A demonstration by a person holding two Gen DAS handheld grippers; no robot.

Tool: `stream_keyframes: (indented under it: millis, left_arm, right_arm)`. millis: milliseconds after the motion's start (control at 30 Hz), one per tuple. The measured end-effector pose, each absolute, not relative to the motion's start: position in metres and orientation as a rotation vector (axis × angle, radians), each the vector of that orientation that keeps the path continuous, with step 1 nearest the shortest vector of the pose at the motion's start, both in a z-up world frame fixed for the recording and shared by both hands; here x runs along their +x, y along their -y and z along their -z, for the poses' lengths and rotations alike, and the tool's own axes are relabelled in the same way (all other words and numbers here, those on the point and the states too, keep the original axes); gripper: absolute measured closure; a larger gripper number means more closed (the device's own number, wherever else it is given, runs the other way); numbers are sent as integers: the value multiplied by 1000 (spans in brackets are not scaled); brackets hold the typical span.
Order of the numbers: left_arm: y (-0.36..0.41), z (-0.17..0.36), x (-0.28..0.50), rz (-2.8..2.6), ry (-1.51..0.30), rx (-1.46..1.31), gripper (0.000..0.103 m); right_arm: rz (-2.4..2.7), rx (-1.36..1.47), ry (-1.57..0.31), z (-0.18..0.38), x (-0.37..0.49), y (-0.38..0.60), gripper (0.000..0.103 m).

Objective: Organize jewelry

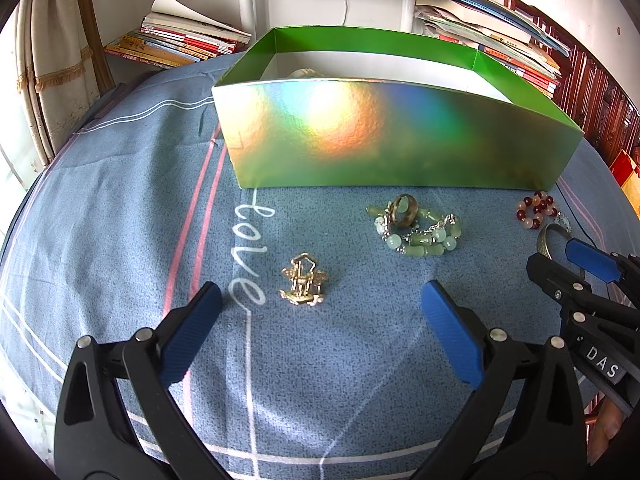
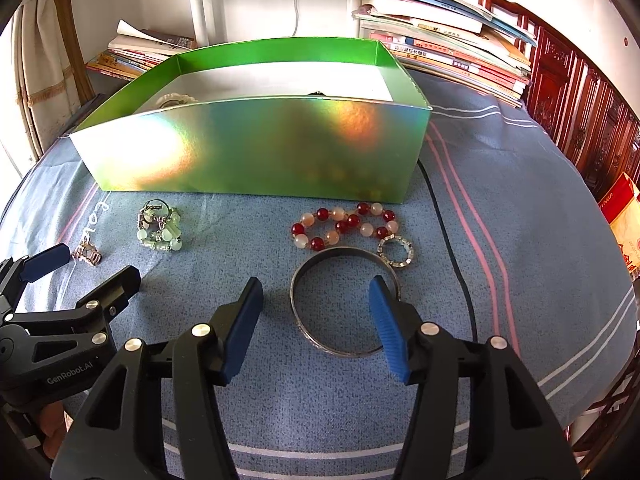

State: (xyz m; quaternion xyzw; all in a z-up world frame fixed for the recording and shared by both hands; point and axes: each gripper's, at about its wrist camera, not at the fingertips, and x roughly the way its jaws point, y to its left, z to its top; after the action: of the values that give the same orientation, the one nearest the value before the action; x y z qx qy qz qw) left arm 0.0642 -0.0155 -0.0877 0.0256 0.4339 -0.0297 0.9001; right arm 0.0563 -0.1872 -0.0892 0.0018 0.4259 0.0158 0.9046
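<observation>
A gold hair clip (image 1: 304, 285) lies on the blue cloth, right between the tips of my left gripper (image 1: 321, 287), which stands wide open and touches nothing. A green bead bracelet with a ring on it (image 1: 416, 236) lies farther right. In the right wrist view a silver bangle (image 2: 340, 251) lies flat under my right gripper (image 2: 315, 283). Its jaws are partly apart; the right pad crosses the bangle's right rim and the left pad stands clear of it. A red and pink bead bracelet (image 2: 344, 224) and a small sparkly ring (image 2: 396, 254) lie just behind, near the shiny green box (image 2: 260, 144).
The open box (image 1: 400, 140) holds a white item (image 2: 172, 100) at its left end. A black cable (image 2: 452, 260) runs along the cloth right of the bangle. Book stacks (image 2: 448, 56) line the back, dark wooden furniture (image 2: 568, 92) the right, a curtain (image 1: 52, 60) the left.
</observation>
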Motion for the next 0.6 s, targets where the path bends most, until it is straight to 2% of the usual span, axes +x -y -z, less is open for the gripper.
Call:
stream_keyframes:
  millis: [467,600]
  left_arm:
    - [15,86,76,77,-919,57,5]
    - [15,82,74,75,-896,56,30]
  right_arm:
    - [-32,4,-879,90,56,186,46]
    - [-32,4,-879,90,56,186,46]
